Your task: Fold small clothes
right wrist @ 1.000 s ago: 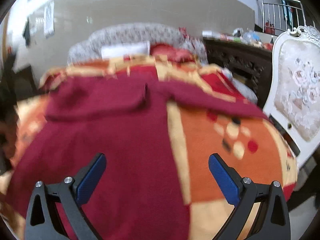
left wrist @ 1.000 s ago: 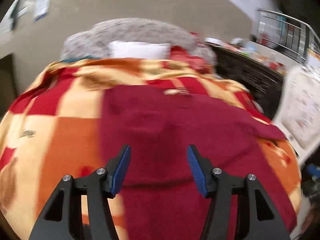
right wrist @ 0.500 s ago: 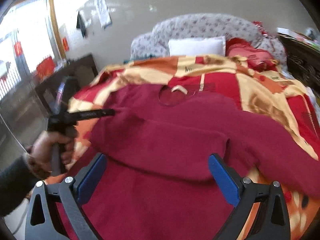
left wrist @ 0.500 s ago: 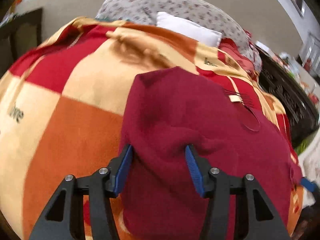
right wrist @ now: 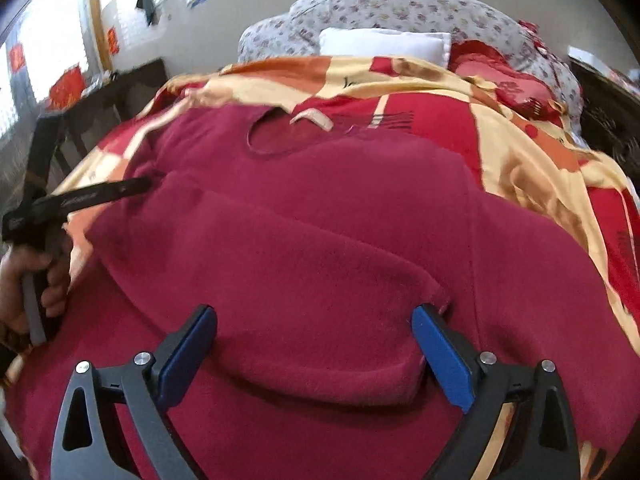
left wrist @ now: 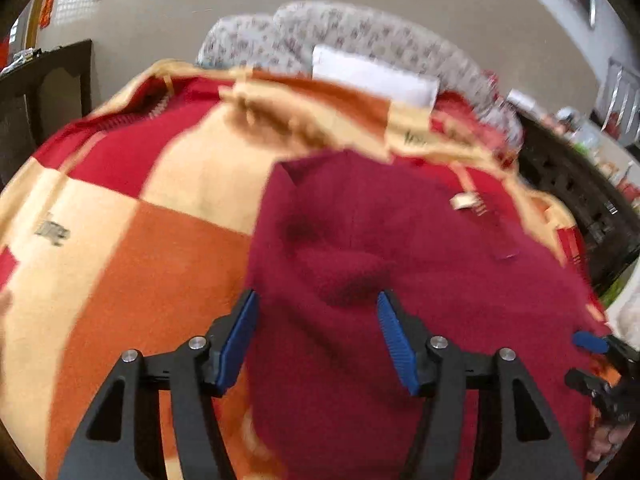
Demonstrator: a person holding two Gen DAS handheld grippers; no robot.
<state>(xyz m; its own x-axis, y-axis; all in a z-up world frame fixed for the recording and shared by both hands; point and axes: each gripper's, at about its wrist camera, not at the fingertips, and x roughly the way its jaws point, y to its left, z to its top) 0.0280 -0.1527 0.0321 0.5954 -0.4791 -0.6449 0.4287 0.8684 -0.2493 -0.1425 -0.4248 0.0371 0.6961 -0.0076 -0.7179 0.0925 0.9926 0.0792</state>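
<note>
A dark red fleece sweater (right wrist: pixel 340 216) lies spread on a checked red, orange and cream blanket (left wrist: pixel 132 248), neck hole toward the pillows, with one sleeve folded across its body. My left gripper (left wrist: pixel 318 332) is open at the sweater's left edge (left wrist: pixel 360 272), its jaws standing either side of a raised fold. My right gripper (right wrist: pixel 314 344) is wide open just above the folded sleeve, near its cuff (right wrist: pixel 436 292). The left gripper also shows in the right wrist view (right wrist: pixel 100 194), and the right gripper's blue tip shows in the left wrist view (left wrist: pixel 590 342).
A white pillow (right wrist: pixel 384 42) and a flowered grey cushion (right wrist: pixel 400 8) lie at the bed's head, with red bedding (right wrist: pixel 500 76) beside them. Dark wooden furniture stands at the left (left wrist: pixel 44 88) and right (left wrist: pixel 580 196) of the bed.
Both cameras have swung and dropped closer to the sweater. The right gripper has come down over the folded sleeve. The left gripper stays open around the fold at the left edge.
</note>
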